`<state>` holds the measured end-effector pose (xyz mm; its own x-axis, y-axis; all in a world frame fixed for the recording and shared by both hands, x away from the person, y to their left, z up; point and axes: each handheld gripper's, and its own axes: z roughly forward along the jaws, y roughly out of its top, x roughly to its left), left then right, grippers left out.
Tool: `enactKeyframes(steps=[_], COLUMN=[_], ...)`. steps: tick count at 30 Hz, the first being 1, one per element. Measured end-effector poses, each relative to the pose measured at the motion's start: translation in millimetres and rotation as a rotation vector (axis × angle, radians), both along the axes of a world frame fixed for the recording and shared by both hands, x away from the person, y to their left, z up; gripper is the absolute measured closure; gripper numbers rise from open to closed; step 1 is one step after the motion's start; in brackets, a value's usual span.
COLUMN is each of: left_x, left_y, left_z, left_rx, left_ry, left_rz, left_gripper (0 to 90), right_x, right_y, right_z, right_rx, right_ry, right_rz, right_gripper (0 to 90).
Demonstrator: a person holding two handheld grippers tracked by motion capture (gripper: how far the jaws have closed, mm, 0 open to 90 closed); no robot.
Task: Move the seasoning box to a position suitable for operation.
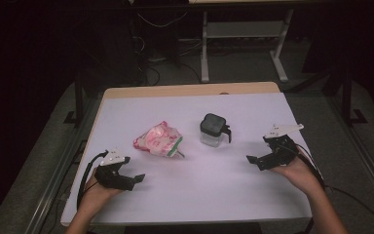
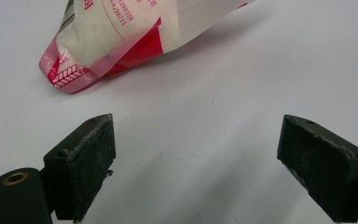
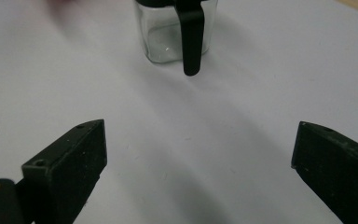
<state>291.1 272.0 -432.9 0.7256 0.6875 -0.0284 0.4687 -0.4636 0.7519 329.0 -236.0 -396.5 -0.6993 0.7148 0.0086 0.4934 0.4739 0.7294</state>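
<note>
Jaws of the left gripper [image 2: 193, 163] stand wide apart, released, with bare white desk [image 2: 242, 93] between them; nothing is held. Just ahead of this gripper and toward its left jaw lies a red-and-white plastic bag [image 2: 107, 42], resting on the desk and clear of both jaws. Its upper part is cut off by the top edge of the left gripper view, so the printed text and barcode are only partly readable. From the high view the same bag [image 1: 158, 139] lies crumpled ahead of the left gripper [image 1: 131, 179], apart from it; a thin stick-like item at the bag's right end is too small to identify.

Jaws of the right gripper [image 3: 198, 172] are likewise spread, released and empty, over bare desk. Straight ahead of it, well clear of the jaws, stands a small clear glass jar [image 3: 175, 35] with a black handle hanging down its near side. The jar's top and lid are cut off in the right gripper view; contents cannot be determined. The high view shows the jar [image 1: 213, 130] upright with a dark lid, ahead of the right gripper [image 1: 255, 158] and not touching it.

Beyond the desk the floor and table legs are dim and hard to resolve.
</note>
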Motion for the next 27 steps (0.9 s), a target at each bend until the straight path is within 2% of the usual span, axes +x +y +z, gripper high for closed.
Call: enactKeyframes(steps=[6,9,17,22,27], left_x=[0.2,0.3,0.2,0.4,0.3], left_y=[0.1,1.1,-0.2,0.6,-0.2], left_z=[0.9,1.1,-0.1,0.5,0.3], left_rx=[-0.006,0.006,0.004,0.003,-0.006], left_ry=[-0.005,-0.003,0.002,0.004,0.002], left_rz=[0.001,-0.004,-0.006,-0.007,-0.003], left_gripper=[10.9,10.9,10.9,10.9,10.9], right_x=[11.4,18.2,38.0,48.6,59.5], right_y=[7.8,13.7,22.1,34.4,43.1], right_z=[14.7,19.3,29.3,38.6,44.6], right_rx=[-0.023,-0.060,-0.075,-0.100,-0.100], right_ry=[-0.005,0.006,0.030,0.033,0.045], right_rz=[0.031,0.053,0.074,0.098,0.106], right_gripper=[2.9,2.9,2.9,2.9,2.8])
